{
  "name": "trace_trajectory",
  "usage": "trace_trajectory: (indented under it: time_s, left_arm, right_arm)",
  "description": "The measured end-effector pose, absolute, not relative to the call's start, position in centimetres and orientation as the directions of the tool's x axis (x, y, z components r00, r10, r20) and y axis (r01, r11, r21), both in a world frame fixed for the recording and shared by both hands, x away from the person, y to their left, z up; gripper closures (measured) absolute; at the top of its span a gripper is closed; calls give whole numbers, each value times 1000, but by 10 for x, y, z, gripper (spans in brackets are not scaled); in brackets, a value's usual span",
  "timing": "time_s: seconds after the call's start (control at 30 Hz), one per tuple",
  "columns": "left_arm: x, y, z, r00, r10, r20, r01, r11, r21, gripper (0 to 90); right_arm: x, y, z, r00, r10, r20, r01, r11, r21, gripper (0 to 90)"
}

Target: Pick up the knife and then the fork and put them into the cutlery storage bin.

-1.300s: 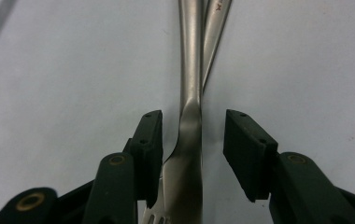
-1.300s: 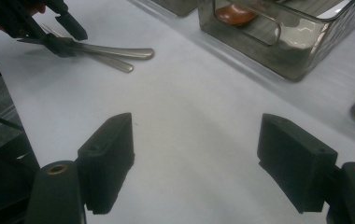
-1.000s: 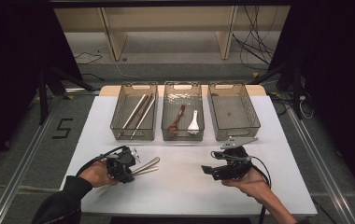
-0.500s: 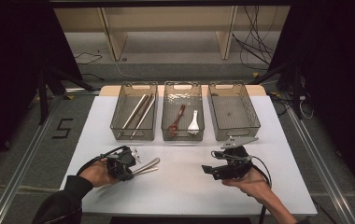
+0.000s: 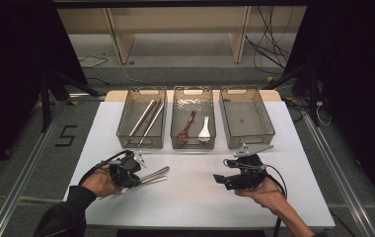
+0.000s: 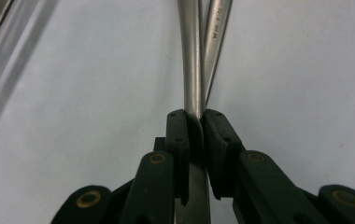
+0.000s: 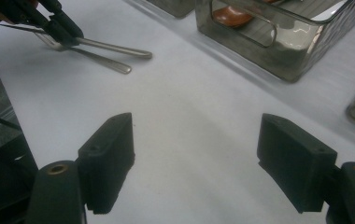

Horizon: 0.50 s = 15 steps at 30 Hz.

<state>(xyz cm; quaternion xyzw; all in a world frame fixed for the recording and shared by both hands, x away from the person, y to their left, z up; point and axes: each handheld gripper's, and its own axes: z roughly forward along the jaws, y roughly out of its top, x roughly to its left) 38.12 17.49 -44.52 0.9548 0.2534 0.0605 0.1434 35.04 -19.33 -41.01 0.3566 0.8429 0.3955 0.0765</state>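
Left gripper (image 6: 195, 122) just closing, now clamped on one steel utensil (image 6: 190, 70) at near-left table (image 5: 195, 207), long axis toward the trays, perhaps a fork; right gripper (image 7: 196, 158) open, empty, well apart, farther.

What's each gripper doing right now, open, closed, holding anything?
Left gripper: jaws have just been closing, now clamped on a metal utensil handle.
Right gripper: open, nothing between the jaws.

Three bins (image 5: 141, 139) stand behind two metal handles (image 5: 154, 176).
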Motion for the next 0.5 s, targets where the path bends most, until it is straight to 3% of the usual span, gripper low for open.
trace_trajectory:
  time_s: [0.5]
  left_arm:
    - [381, 173, -442, 851, 524, 28, 487, -808, 331, 838]
  right_arm:
    - [351, -193, -410, -733, 662, 155, 542, 431, 721, 282]
